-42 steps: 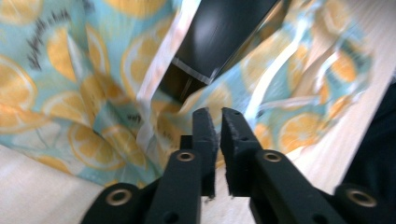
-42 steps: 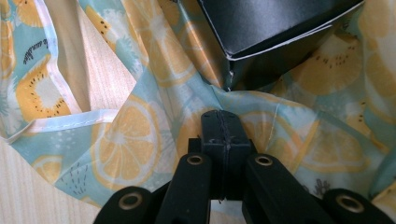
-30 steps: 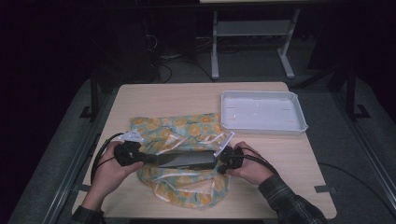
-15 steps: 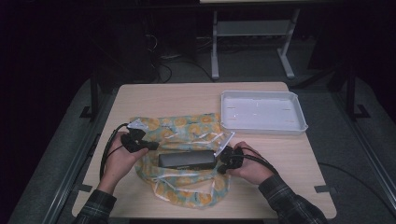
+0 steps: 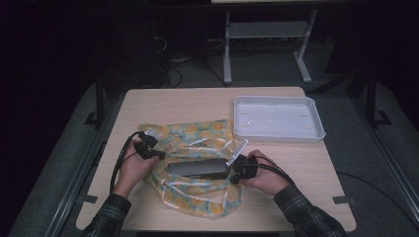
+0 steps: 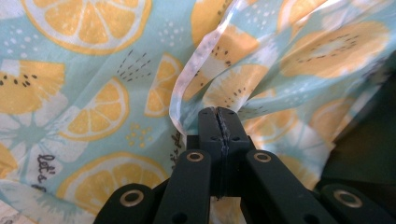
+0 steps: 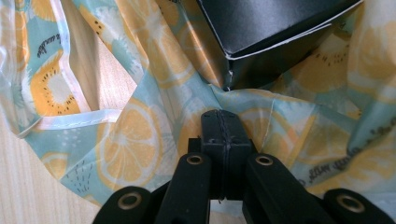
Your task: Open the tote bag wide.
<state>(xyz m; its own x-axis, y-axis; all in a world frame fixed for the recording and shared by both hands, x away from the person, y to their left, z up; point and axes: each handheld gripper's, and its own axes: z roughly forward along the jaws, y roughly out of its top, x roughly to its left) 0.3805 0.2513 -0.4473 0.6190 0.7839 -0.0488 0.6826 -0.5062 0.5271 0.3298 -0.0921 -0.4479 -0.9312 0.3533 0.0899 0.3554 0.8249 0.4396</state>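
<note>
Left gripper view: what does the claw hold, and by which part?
The left claw is shut on the thin turquoise fabric bag with orange-slice print, pinching a fold beside its white hem.

Thin glossy cloth bag (image 7: 140,140) w/ citrus print is creasing by matt black plastic claw (image 7: 220,116); matt dark box (image 7: 266,28) above.

A dim lab: bare wooden table (image 5: 197,101), cables (image 5: 170,74) on the floor.

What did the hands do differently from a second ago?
The left tongs moved away from the black box, out toward the left edge of the fruit-print cloth, jaws shut at a fold of it. The right tongs stayed at the box's right end, shut. Box and white tray stayed put.
</note>
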